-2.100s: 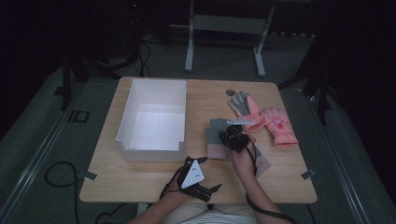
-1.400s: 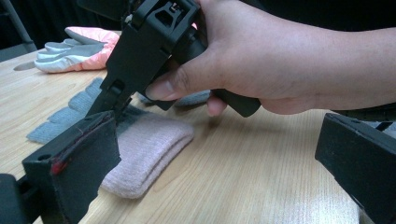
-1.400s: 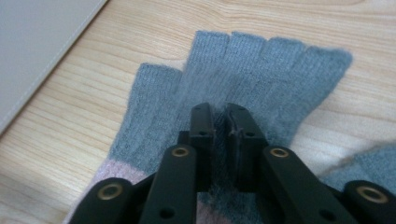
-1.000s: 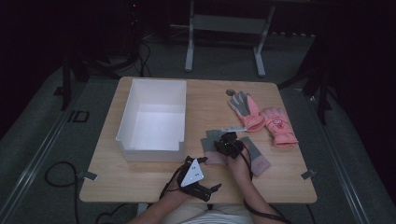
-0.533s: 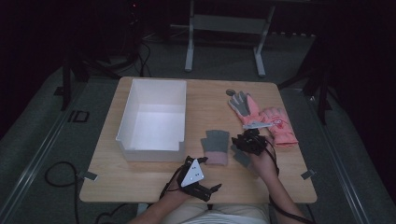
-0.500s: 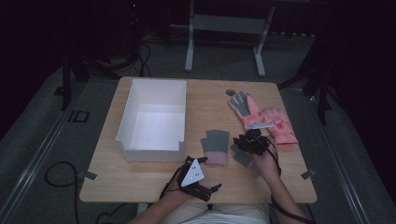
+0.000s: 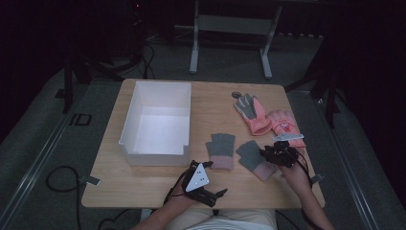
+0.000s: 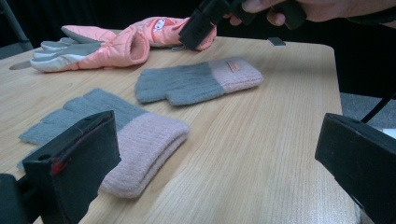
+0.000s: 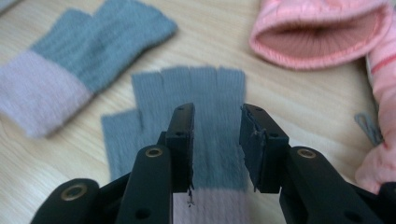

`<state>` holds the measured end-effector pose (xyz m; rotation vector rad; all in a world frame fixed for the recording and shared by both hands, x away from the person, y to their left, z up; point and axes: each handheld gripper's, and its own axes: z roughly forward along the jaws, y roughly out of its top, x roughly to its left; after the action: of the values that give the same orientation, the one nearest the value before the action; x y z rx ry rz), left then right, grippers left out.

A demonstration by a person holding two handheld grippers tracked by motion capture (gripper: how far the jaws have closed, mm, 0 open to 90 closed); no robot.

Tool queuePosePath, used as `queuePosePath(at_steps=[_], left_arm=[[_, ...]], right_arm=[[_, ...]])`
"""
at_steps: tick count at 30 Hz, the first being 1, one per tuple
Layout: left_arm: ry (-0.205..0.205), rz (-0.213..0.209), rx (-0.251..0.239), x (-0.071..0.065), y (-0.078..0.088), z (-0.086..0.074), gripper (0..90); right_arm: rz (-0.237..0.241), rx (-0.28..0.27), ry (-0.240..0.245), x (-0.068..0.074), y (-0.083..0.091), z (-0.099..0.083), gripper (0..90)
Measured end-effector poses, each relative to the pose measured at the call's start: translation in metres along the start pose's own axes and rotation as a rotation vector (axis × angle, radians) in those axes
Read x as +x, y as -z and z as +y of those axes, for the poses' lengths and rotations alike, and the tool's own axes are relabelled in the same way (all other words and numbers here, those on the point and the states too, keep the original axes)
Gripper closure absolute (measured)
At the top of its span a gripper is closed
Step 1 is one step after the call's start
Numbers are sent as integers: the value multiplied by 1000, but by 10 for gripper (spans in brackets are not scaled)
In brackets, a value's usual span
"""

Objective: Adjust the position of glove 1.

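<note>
The grey knit glove [image 9: 205, 135] with the pink cuff lay flat on the tabletop [image 7: 158, 184] right of centre in the high view, and it sat dead ahead of my right gripper [image 9: 216, 135] in the right gripper view. My jaws were spread a little, hanging just over the glove's palm with nothing between them; I judged I had lined them up that way to come down and pinch the fabric. I could not tell whether the tips were touching the knit.

Its twin, the second grey glove [image 7: 221, 150], lay flat just left of it, near the white bin [image 7: 155, 120], cuff toward me. I took the bin, open and waiting at the left of the frame, as the place the gloves were meant to go.

The two pink padded gloves [image 7: 268, 120] rested at the upper right, one partly overlapping the other, so the far one's fingers were hard to make out. In the right gripper view one pink cuff gaped open at the upper right, its body cut off by the frame edge.

My left gripper [image 7: 203, 184] sat idle near the bottom edge, jaws wide apart, holding nothing.
</note>
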<state>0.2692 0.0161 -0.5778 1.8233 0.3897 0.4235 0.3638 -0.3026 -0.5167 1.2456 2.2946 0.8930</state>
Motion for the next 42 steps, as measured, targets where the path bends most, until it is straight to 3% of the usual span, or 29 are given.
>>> queuePosePath(at_steps=[11, 18, 24, 26, 31, 37, 42], left_arm=[[4, -2, 0, 1, 0, 0, 0], [3, -5, 0, 0, 0, 0, 0], [4, -6, 1, 0, 0, 0, 0], [5, -7, -1, 1, 0, 0, 0], [6, -8, -1, 0, 0, 0, 0], [6, -9, -1, 0, 0, 0, 0], [7, -9, -1, 0, 0, 0, 0]], right_arm=[[53, 25, 38, 0, -21, -9, 672], [65, 79, 71, 3, -32, -10, 758], [20, 103, 86, 9, -33, -6, 854], [-30, 81, 69, 13, -28, -5, 861], [-71, -18, -20, 15, 0, 0, 861], [-103, -65, -103, 19, 24, 3, 861], [-145, -90, -236, 19, 29, 1, 861]])
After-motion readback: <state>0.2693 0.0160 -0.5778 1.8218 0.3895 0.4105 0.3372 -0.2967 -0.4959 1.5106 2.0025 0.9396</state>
